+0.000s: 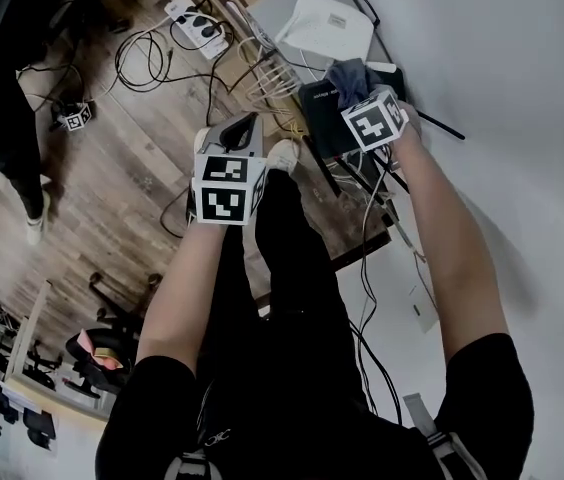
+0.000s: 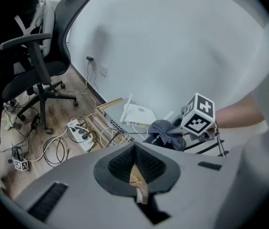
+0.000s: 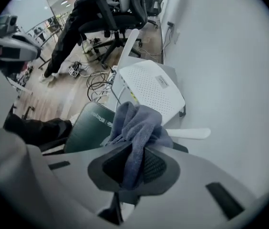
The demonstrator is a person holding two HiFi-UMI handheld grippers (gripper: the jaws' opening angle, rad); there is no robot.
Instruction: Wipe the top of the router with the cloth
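Grey cloth (image 3: 135, 128) hung pinched in the right tool (image 3: 133, 166) just above the dark router (image 3: 84, 130). The left tool (image 2: 137, 171) was closed and empty. Wiping seemed about to begin, and it needed the cloth lowered flat onto the router's top.

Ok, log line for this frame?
right gripper: shut on cloth | cloth: over dark router | left gripper: shut, empty

Blk router (image 1: 320, 118) partly under cloth (image 1: 348, 74)

dark router (image 3: 84, 130): pale print, too blurry to read
white router (image 3: 149, 92): sticker txt too small
legible txt: none
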